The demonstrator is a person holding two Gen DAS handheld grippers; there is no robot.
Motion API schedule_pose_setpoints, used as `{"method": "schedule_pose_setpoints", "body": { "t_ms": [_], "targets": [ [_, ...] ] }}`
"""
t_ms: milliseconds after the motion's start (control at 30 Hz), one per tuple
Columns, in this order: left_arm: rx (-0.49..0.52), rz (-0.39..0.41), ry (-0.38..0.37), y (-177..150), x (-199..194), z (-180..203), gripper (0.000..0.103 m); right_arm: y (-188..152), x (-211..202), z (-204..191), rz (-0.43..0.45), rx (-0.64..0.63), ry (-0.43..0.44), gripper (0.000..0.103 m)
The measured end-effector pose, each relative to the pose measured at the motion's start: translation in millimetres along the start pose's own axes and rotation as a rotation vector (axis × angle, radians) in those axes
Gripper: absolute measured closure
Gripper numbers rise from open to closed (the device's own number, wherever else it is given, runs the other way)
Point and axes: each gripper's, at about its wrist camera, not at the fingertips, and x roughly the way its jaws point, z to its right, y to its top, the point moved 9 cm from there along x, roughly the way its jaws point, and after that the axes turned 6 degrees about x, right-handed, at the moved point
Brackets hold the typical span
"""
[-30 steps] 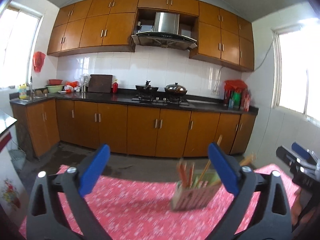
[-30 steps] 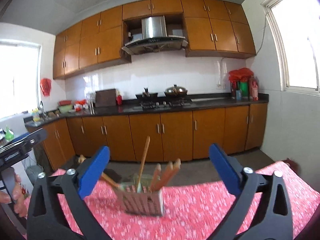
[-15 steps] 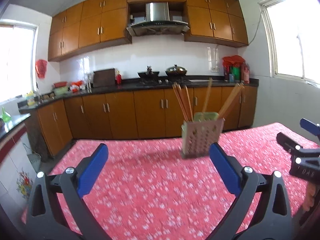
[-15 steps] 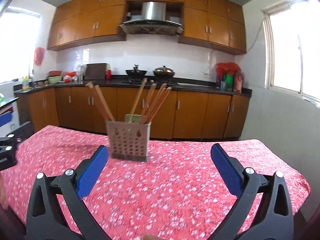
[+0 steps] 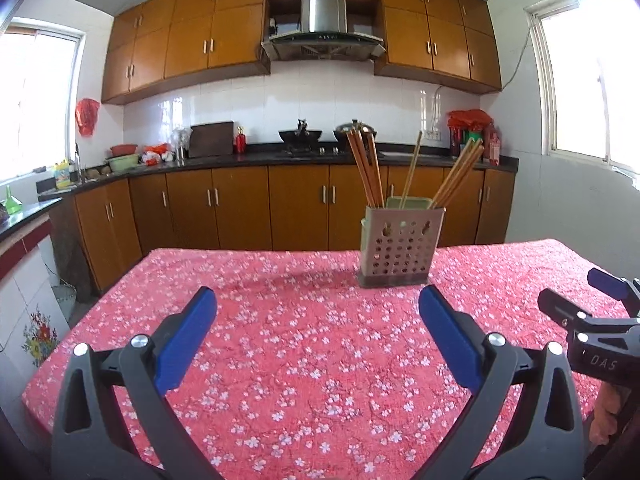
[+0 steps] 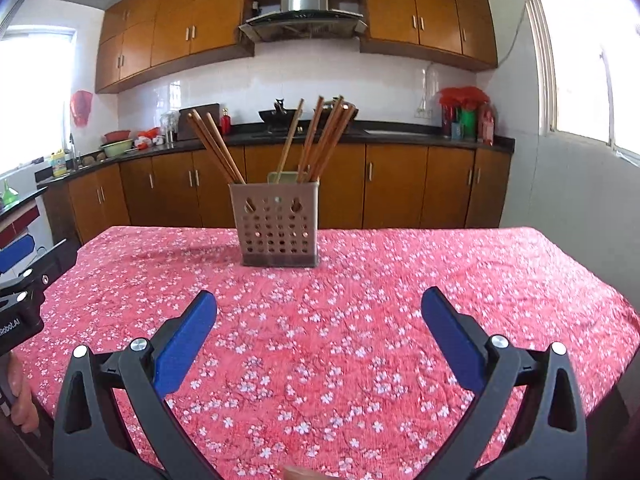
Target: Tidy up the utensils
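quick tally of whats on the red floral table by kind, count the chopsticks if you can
perforated grey utensil holder: 1
long brown wooden chopsticks standing in it: about 9, as some overlap
pale green flat piece sticking up inside the holder: 1
total: about 11, all at one spot on the red floral tablecloth

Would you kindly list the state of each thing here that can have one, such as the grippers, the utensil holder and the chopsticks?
left gripper: open, empty, above the cloth.
right gripper: open, empty, short of the holder.
utensil holder: upright on the tablecloth, untouched.
chopsticks: standing in the holder, leaning out in separate bunches.
lower cabinet doors: shut.
upper cabinet doors: shut.
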Motion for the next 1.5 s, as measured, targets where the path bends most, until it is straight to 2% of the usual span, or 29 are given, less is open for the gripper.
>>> {"method": "schedule_pose_setpoints", "body": {
  "t_ms": [233, 1500],
  "targets": [
    [0.002, -0.040, -0.009, -10.4, 8.2, 4.7, 0.004, -4.3, 0.5, 4.0, -0.016, 0.010, -0.009, 0.002],
    [0.000, -0.045, -0.017, -9.2, 10.9, 8.9, 0.004, -3.4, -0.3, 7.3, -0.021, 0.017, -0.007, 0.002]
  ]
}}
